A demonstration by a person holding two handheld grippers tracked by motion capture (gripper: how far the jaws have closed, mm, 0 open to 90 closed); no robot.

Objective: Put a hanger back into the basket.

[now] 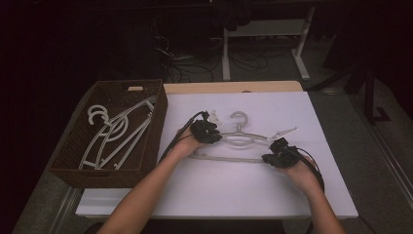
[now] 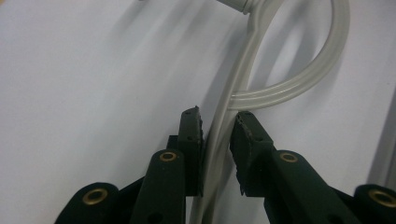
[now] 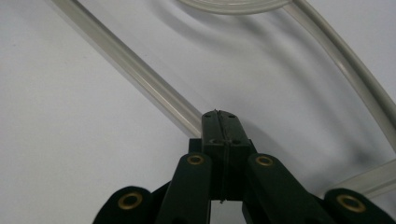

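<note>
A pale plastic hanger (image 1: pixel 238 140) lies flat on the white table (image 1: pixel 243 190), its hook pointing away from me. My left gripper (image 1: pixel 207 130) sits at the hanger's left shoulder. In the left gripper view the hanger's arm (image 2: pixel 243 79) runs between the jaws, which are shut on it (image 2: pixel 218 119). My right gripper (image 1: pixel 277 153) is at the right end of the hanger's bottom bar. In the right gripper view its jaws are pressed together (image 3: pixel 219 114), tips resting against the bar (image 3: pixel 140 70), with nothing between them.
A dark wicker basket (image 1: pixel 160 112) stands at the table's left, holding several pale hangers (image 1: pixel 114 131). A wooden strip (image 1: pixel 234 87) borders the table's far side. Beyond it are table legs and cables on a dark floor.
</note>
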